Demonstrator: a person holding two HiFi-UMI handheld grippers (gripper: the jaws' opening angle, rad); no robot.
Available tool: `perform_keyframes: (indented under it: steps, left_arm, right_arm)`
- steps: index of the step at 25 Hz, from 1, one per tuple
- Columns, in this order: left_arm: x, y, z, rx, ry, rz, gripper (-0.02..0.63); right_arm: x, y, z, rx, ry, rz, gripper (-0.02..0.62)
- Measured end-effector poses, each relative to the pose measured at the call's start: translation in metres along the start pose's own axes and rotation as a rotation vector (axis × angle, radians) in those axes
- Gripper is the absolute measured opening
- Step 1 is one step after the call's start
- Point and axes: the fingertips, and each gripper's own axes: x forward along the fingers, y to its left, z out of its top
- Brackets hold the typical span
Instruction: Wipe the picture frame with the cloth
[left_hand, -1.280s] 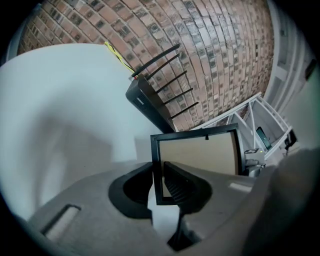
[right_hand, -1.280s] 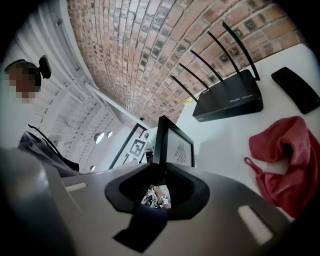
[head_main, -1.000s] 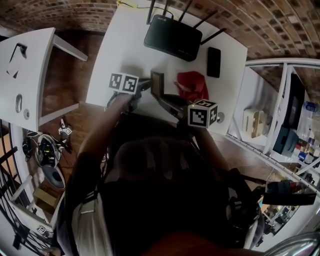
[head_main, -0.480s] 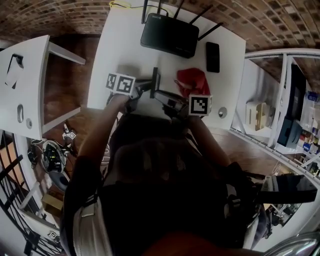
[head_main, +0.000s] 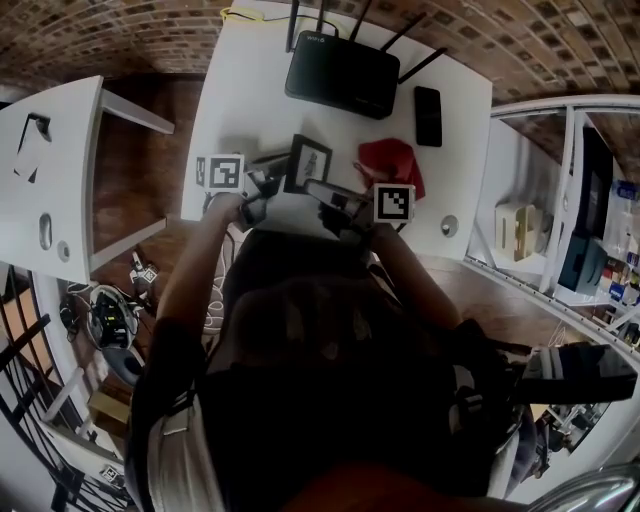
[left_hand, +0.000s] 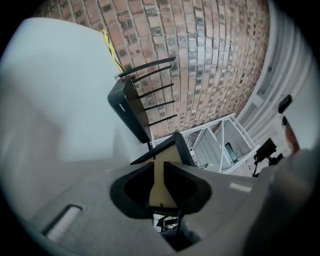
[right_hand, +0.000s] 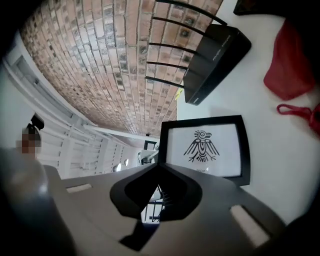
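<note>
Left tool (left_hand: 156, 164) on picture frame (left_hand: 170, 152) edge

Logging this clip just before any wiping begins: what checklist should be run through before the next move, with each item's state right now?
1. Picture frame gripped: ok. The left claw is shut on its edge.
2. Frame front turned to the right claw: ok. The bird print shows in the right gripper view.
3. Cloth in the right claw: not ok. Its jaws have just closed with nothing between them.
4. Red cloth free to pick up: ok. It lies uncovered on the table.
5. Router and phone apart from the frame: ok.
6. Dirt on the glass: cannot tell.
</note>
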Motion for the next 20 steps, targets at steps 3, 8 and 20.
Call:
perform_keyframes:
  steps: [3, 8, 20]
  left_arm:
    - [-0.006, -0.002, 0.004, -0.024, -0.028, -0.030, 0.058]
    - [-0.009, 0.003, 0.001, -0.049, -0.025, -0.034, 0.058]
    - [-0.020, 0.037, -0.006, -0.064, 0.012, 0.120, 0.057]
  right_arm:
    - [0.008, -0.008, -0.004, 0.004, 0.018, -0.002, -0.003]
    - [0.014, -0.016, -0.013, 0.031, 0.047, -0.008, -0.003]
    - [-0.066, -0.098, -0.001, -0.100, 0.017, -0.446, -0.003]
